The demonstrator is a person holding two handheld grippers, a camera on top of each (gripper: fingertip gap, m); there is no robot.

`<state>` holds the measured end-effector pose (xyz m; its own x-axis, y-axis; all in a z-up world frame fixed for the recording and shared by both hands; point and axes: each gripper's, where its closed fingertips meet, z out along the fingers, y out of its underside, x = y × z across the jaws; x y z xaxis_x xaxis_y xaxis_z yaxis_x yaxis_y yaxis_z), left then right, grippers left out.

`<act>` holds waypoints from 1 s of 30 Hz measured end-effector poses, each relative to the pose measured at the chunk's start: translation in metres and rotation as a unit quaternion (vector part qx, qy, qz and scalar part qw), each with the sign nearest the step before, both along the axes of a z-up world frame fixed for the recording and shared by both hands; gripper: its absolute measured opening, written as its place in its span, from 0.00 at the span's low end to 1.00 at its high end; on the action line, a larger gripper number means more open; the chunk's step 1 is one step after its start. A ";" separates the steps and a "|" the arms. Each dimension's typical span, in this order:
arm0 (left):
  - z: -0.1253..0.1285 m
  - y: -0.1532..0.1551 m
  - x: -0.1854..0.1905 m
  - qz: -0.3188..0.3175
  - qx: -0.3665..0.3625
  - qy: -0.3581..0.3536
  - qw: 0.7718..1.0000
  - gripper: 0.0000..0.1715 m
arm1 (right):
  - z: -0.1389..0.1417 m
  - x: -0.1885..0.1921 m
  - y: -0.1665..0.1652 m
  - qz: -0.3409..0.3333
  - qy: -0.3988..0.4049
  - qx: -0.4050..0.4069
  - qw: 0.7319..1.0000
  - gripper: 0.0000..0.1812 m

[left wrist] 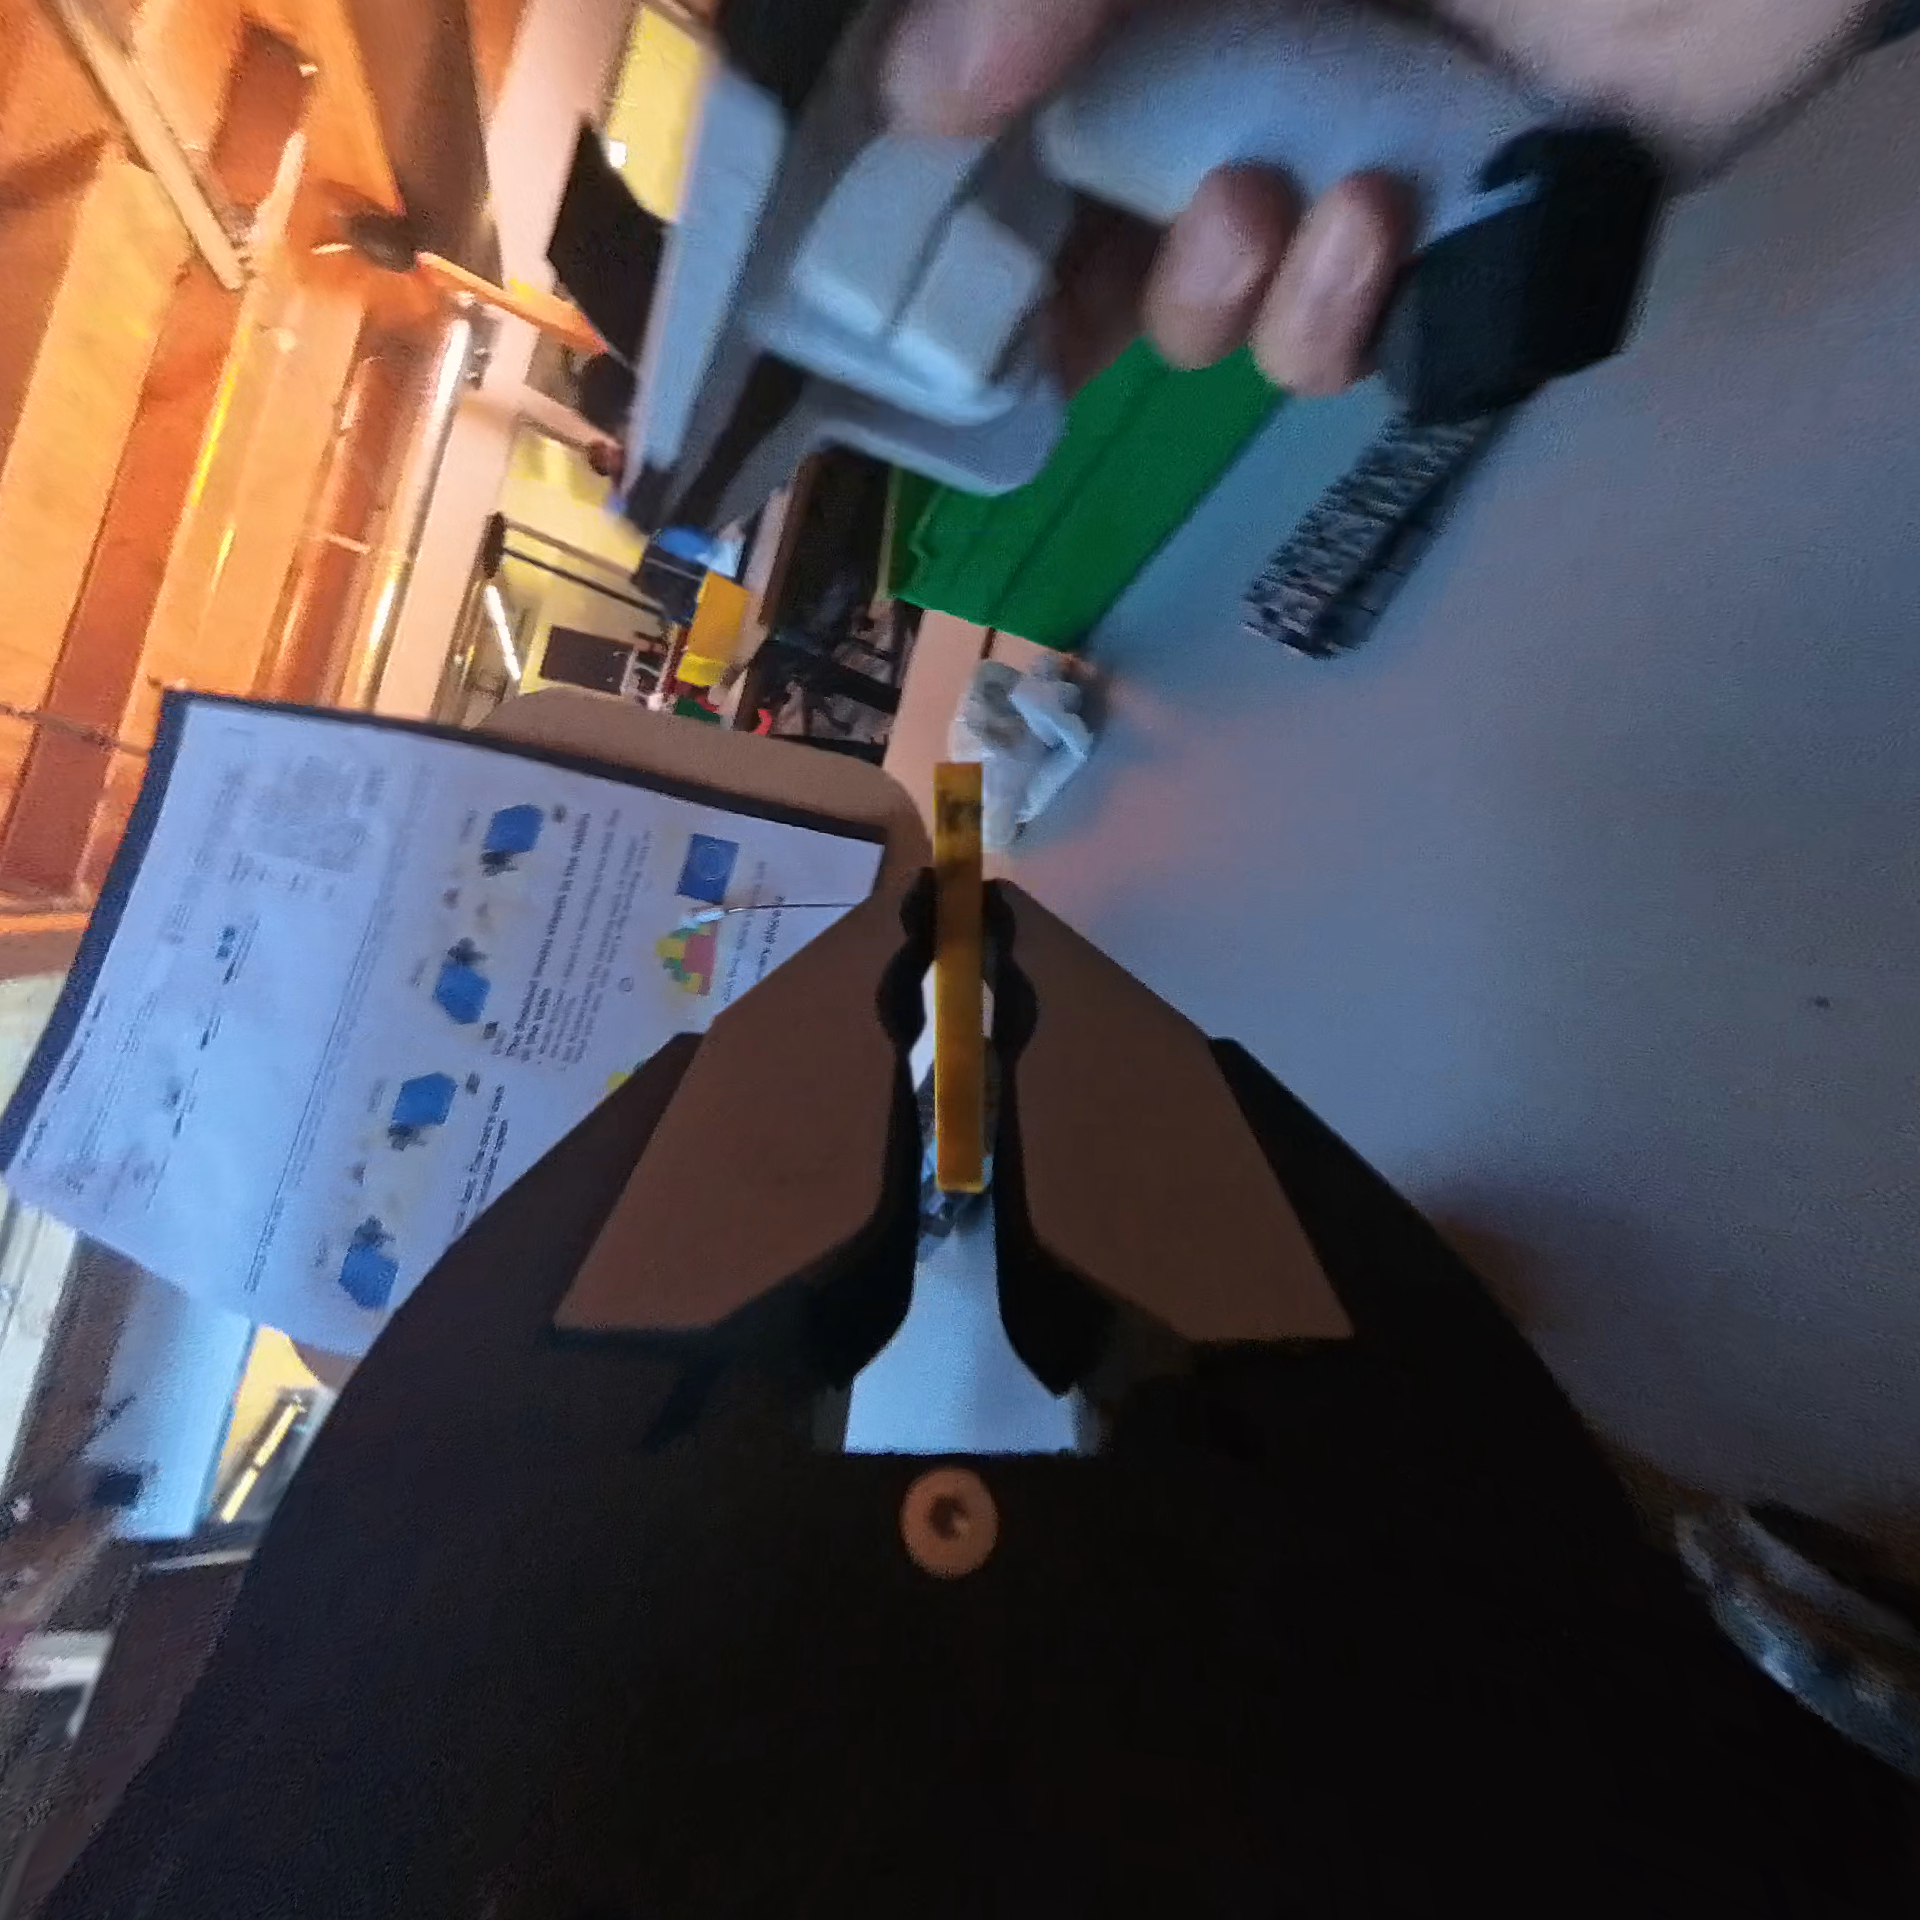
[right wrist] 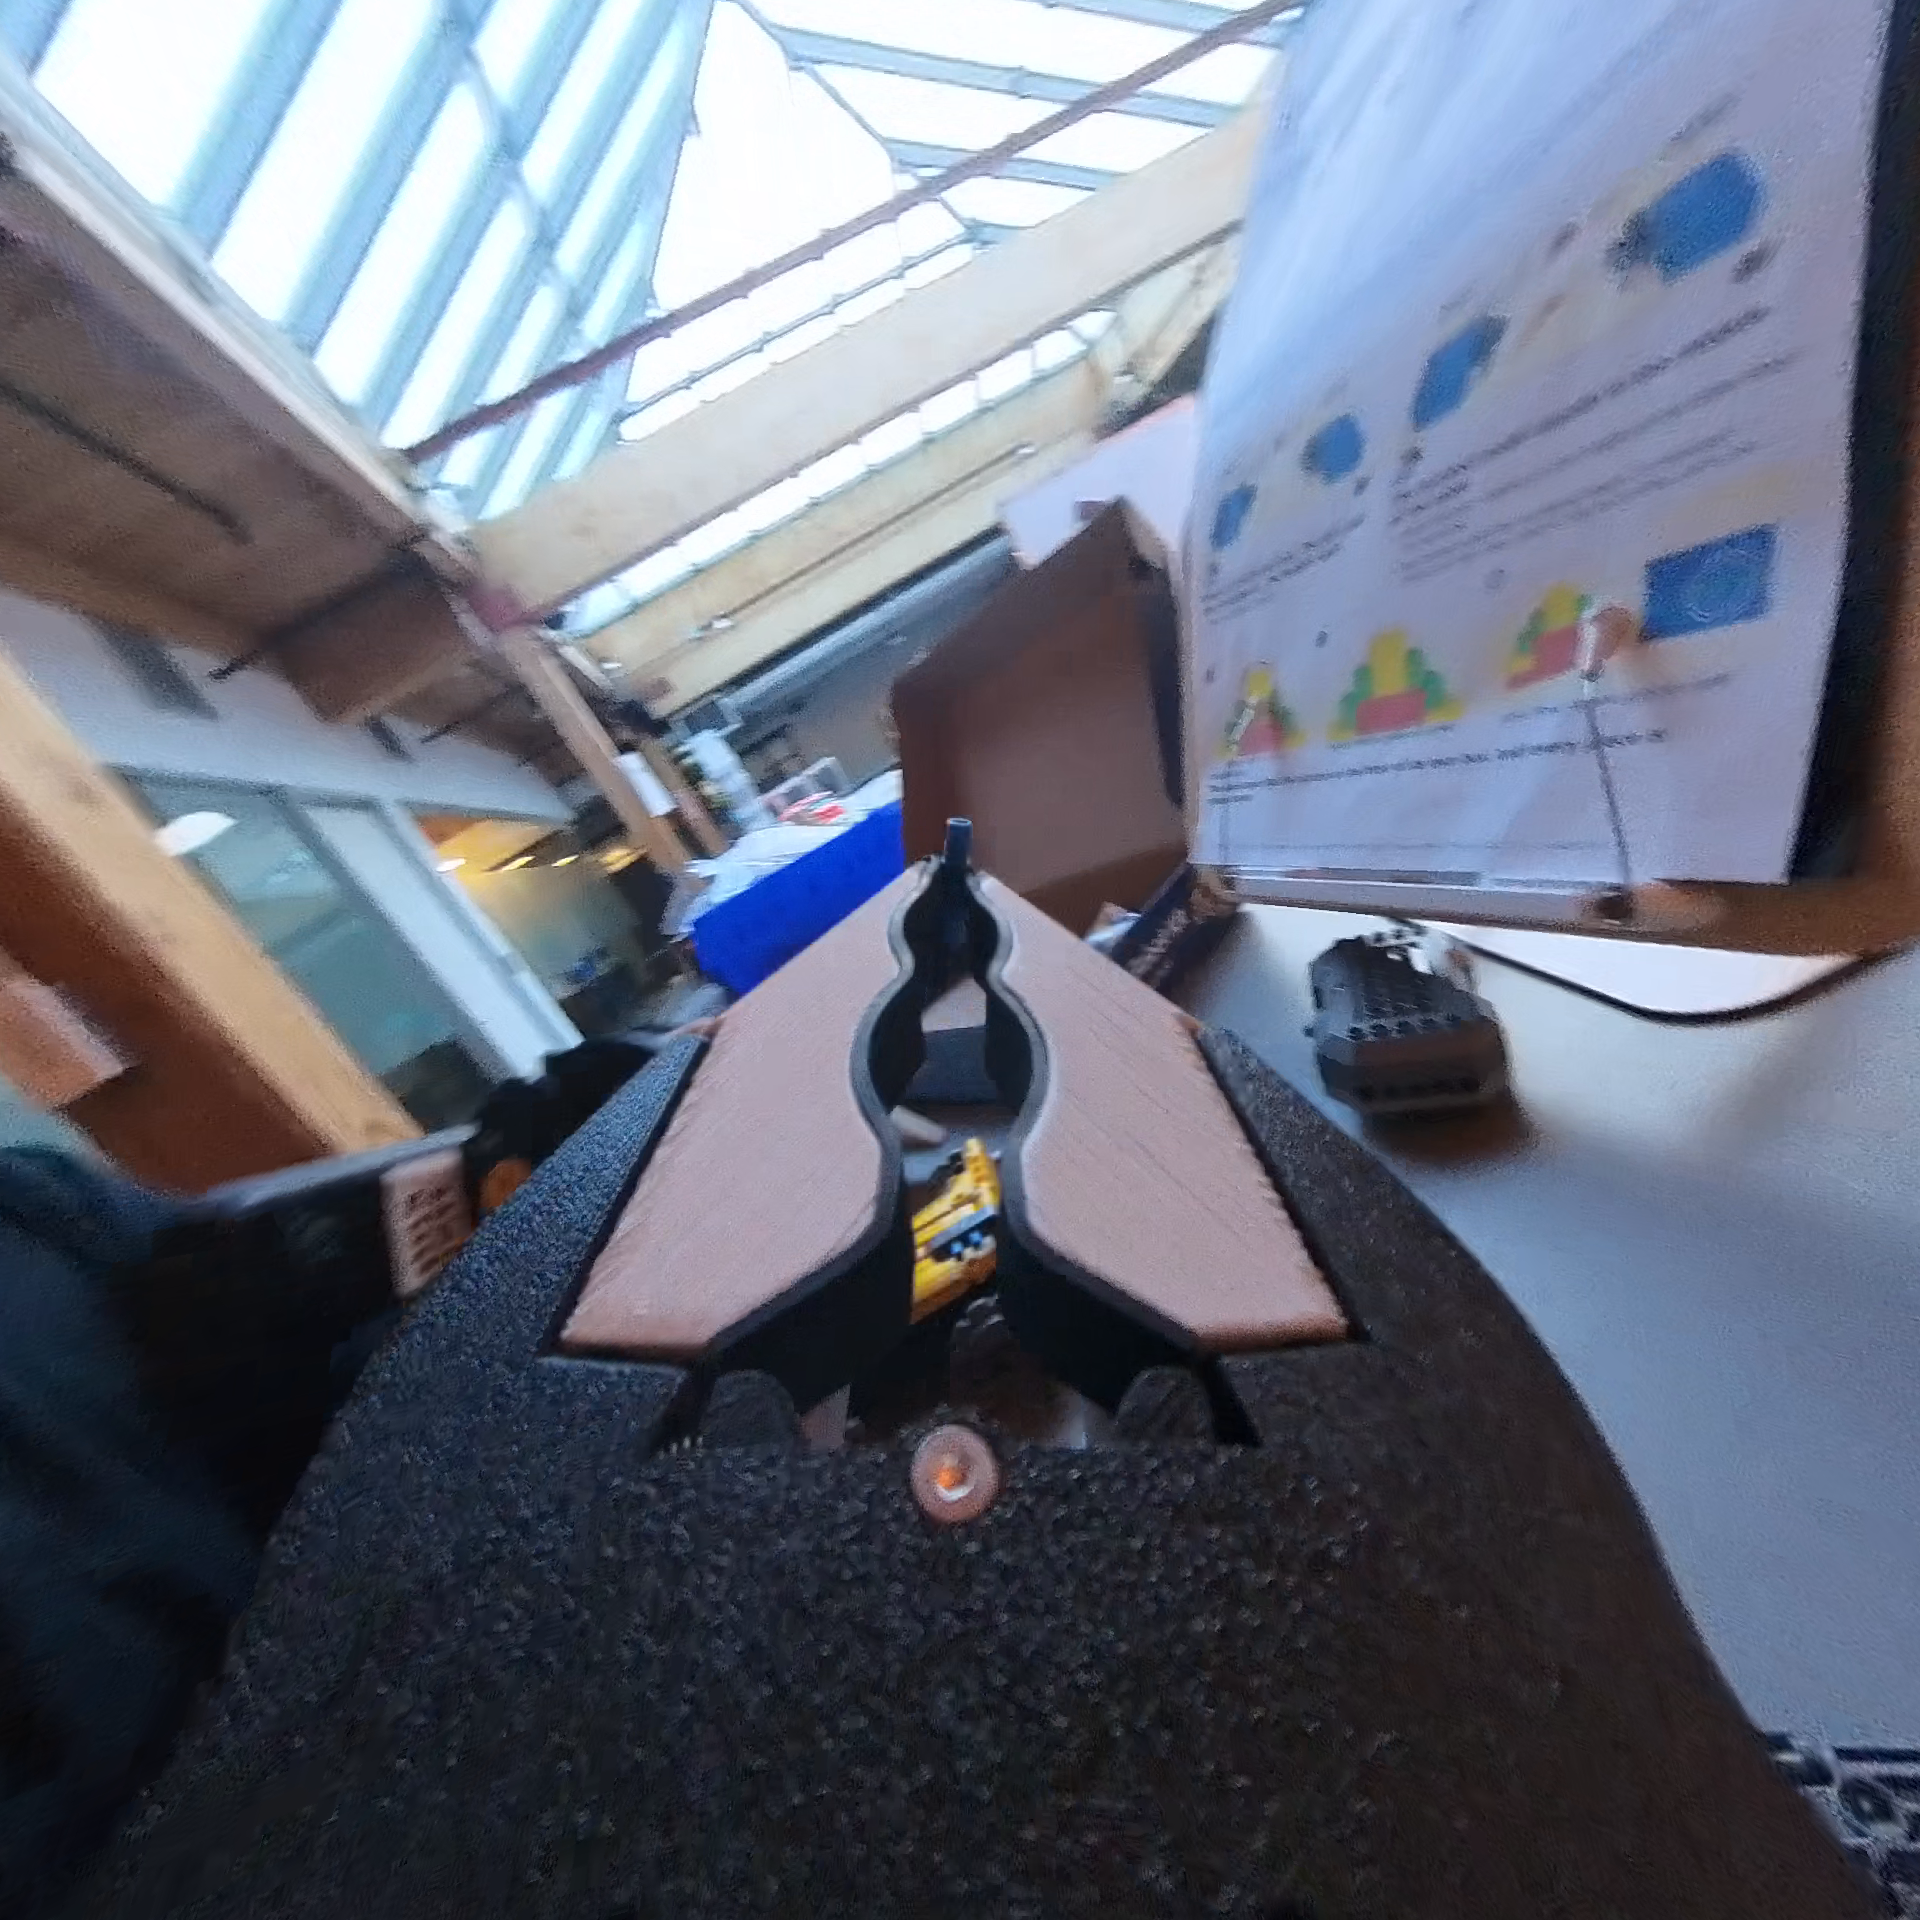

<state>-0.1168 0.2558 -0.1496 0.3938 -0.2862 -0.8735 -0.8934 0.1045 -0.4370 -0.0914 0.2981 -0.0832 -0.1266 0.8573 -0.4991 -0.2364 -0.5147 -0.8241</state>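
The left gripper filled the foreground of the left wrist view. Its jaws were closed on a thin yellow beam, gripped flat-side to the pads so that the beam ran straight forward and its far end stood clear of the tips. This hold probably kept the free end open for access. The beam was narrow, straight and edge-on to the camera, with dark marks near its far end.

To the left stood a printed sheet on a brown board, propped upright, likely so it could be read during work. Ahead lay a green plate and a crumpled white wrapper on the grey tabletop. A black studded part lay farther right. Above, a hand gripped the handle of the right gripper, which was blurred.

In the right wrist view, the right gripper had its jaws nearly shut, pinching a small dark pin at the very tips. A yellow assembly showed through the gap behind the jaws. A black part lay on the tabletop to the right, below the sheet.
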 end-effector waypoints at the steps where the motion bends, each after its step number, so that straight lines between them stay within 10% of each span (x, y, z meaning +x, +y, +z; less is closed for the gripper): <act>1: 0.005 0.001 -0.006 0.005 0.006 -0.015 1.000 0.03 | 0.000 0.005 0.000 -0.011 -0.009 0.016 1.000 0.00; 5: 0.009 -0.004 -0.003 -0.029 0.006 -0.049 0.998 0.03 | 0.014 0.048 0.015 -0.145 -0.086 0.118 0.979 0.00; 9: 0.006 -0.010 0.011 -0.055 -0.003 -0.051 0.997 0.03 | 0.009 0.147 0.090 -0.305 -0.274 0.150 0.900 0.00; 16: 0.008 -0.024 0.033 -0.097 0.014 -0.047 0.994 0.03 | -0.094 0.234 0.145 -0.262 -0.531 0.048 0.804 0.10; 20: 0.007 -0.027 0.039 -0.120 -0.008 -0.082 0.989 0.03 | -0.066 0.222 0.120 -0.262 -0.473 0.048 0.840 0.15; 24: 0.015 -0.032 0.044 -0.156 -0.006 -0.124 0.980 0.04 | -0.034 0.130 0.007 -0.077 -0.352 0.074 0.930 0.14; 30: 0.014 -0.037 0.048 -0.155 0.016 -0.079 0.985 0.03 | -0.029 0.045 -0.092 0.047 -0.274 0.078 0.958 0.15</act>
